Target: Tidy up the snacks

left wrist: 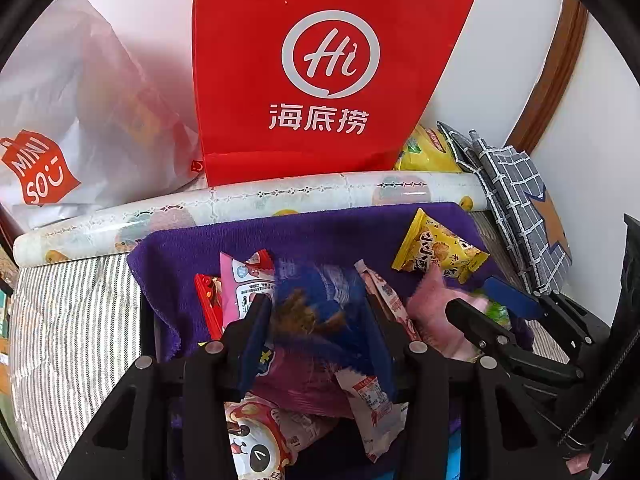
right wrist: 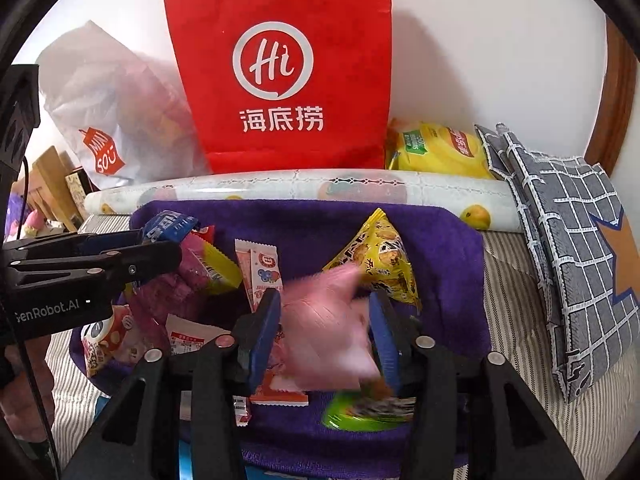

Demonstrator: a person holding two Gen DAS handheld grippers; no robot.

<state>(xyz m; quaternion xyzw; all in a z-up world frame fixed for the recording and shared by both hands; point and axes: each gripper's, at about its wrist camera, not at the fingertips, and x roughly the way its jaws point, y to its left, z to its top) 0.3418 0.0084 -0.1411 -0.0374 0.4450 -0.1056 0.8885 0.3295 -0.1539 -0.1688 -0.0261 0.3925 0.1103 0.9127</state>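
While both packets blur, the left gripper (left wrist: pixel 316 320) has a blue packet (left wrist: pixel 320 300) between part-open fingers; the right gripper (right wrist: pixel 326 332) has a pink packet (right wrist: pixel 328 332) likewise. Whether either is pinched, I cannot tell. A yellow packet (right wrist: pixel 380 260) lies just beyond on the purple towel (right wrist: pixel 300 220).

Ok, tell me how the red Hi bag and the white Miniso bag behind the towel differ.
The red bag is opaque and stands upright with flat, crisp sides; the white bag is translucent, crumpled and slumps to the left. The red bag bears a large white circular logo in the middle; the white bag bears a small red logo low down. Both stand against the wall behind the patterned roll.
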